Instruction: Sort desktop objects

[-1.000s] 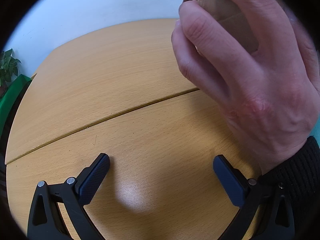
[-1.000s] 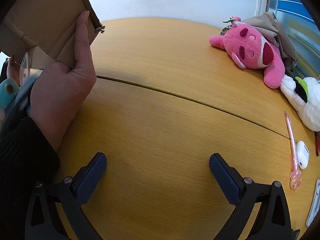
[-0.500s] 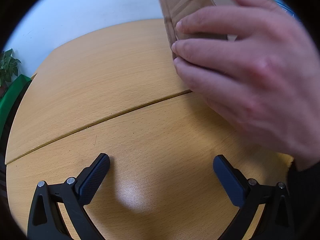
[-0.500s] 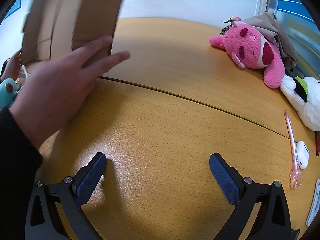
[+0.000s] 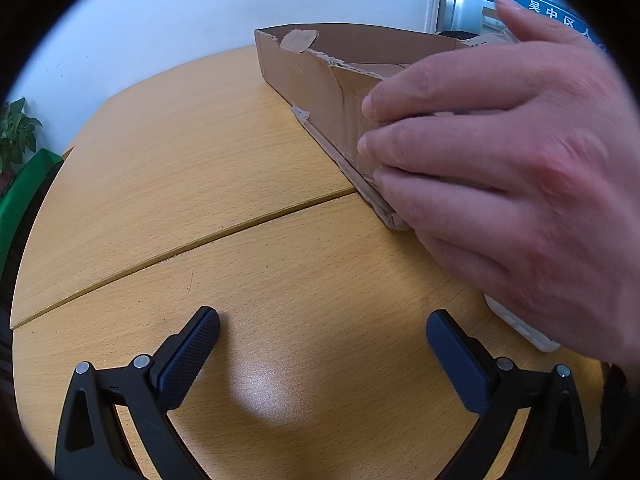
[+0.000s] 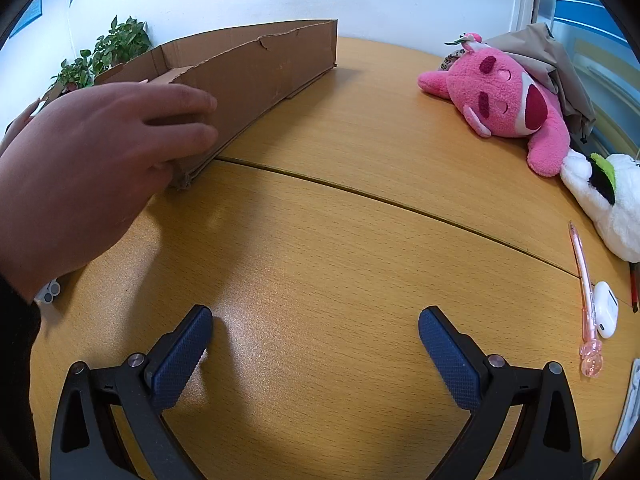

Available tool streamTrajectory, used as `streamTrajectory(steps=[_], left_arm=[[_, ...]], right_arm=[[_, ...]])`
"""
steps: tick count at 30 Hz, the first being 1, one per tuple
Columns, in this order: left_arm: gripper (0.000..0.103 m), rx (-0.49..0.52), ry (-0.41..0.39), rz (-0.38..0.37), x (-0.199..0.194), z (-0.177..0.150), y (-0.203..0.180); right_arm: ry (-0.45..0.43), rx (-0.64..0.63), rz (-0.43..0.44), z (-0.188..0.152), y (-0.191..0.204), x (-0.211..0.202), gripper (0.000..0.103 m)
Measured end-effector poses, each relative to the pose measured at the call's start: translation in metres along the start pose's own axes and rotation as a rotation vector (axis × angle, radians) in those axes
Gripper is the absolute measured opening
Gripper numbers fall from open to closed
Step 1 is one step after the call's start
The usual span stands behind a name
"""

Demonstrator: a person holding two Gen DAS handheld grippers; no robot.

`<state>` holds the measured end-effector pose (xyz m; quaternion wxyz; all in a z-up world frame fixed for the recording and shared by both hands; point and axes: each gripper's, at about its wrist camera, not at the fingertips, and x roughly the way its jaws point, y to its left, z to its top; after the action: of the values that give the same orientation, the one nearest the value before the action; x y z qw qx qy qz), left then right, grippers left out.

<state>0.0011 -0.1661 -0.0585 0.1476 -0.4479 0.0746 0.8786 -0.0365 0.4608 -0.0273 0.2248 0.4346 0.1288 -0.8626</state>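
Note:
A shallow brown cardboard box (image 5: 320, 76) (image 6: 256, 68) stands on the wooden table, and a person's hand (image 5: 512, 168) (image 6: 92, 160) rests on its near corner. My left gripper (image 5: 322, 344) is open over bare wood, in front of the box and left of the hand. My right gripper (image 6: 314, 340) is also open with nothing between its fingers. To the right lie a pink plush toy (image 6: 504, 100), a white plush toy (image 6: 612, 200), a pink pen (image 6: 582, 280) and a white earbud case (image 6: 606, 308).
A white object (image 5: 520, 328) lies partly hidden under the hand. A seam (image 6: 400, 204) runs across the tabletop. Potted plants (image 6: 108, 52) stand behind the box by the wall. A crumpled beige cloth (image 6: 556, 64) lies behind the pink toy.
The hand has brought the cardboard box down from the air and set it flat on the table. Both grippers have stayed where they were, open.

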Motion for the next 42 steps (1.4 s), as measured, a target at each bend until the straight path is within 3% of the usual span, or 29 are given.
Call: streamTrajectory(steps=[27,30,37,42], left_arm=[[0.103,-0.008,-0.002,0.006,-0.003,-0.002,-0.005],[0.103,-0.021,-0.002,0.014,-0.004,-0.002,-0.004],[0.103,-0.185,-0.002,0.134,-0.021,-0.005,-0.023],[0.103,-0.223,-0.001,0.162,-0.03,-0.002,-0.029]], right_arm=[[0.0,0.004,-0.002,0.0,0.0,0.0,0.103],[0.001,0.051,-0.037,0.003,0.001,0.002,0.103],[0.006,0.259,-0.192,0.007,0.016,0.002,0.103],[0.007,0.301,-0.22,0.01,0.019,0.001,0.103]])
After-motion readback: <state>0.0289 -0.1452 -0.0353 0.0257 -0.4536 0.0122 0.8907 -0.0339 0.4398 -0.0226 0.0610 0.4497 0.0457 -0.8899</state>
